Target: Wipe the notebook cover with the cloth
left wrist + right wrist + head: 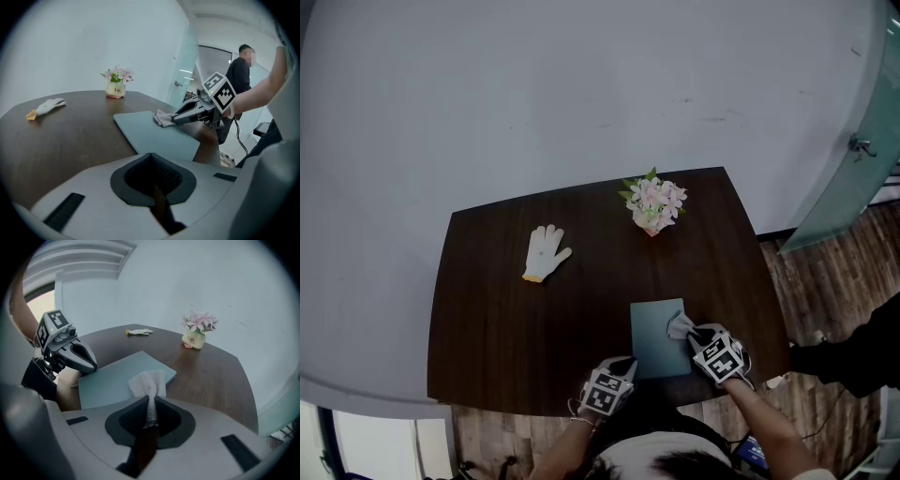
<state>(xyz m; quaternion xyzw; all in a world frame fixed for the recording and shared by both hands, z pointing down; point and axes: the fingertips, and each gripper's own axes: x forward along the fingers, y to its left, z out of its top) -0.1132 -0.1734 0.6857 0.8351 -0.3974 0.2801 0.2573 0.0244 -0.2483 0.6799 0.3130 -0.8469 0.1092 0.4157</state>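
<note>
Head view: low and right of centre in the frame, I see the grey-blue notebook (pixel 654 339) lying flat on the dark table (pixel 506 309), with the cloth (pixel 679 325) resting on its right edge. The right gripper view shows my right gripper (pixel 149 403) with its jaws pinched on the cloth's bunched tail. The left gripper view shows my left gripper (pixel 154 180) with its jaws together and nothing between them, just beside the notebook's lower left corner.

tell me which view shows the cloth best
The right gripper view: the cloth sits close up, pinched in the shut jaws over the notebook. The left gripper view shows it small, side-on; the head view, a tiny pale patch.
</note>
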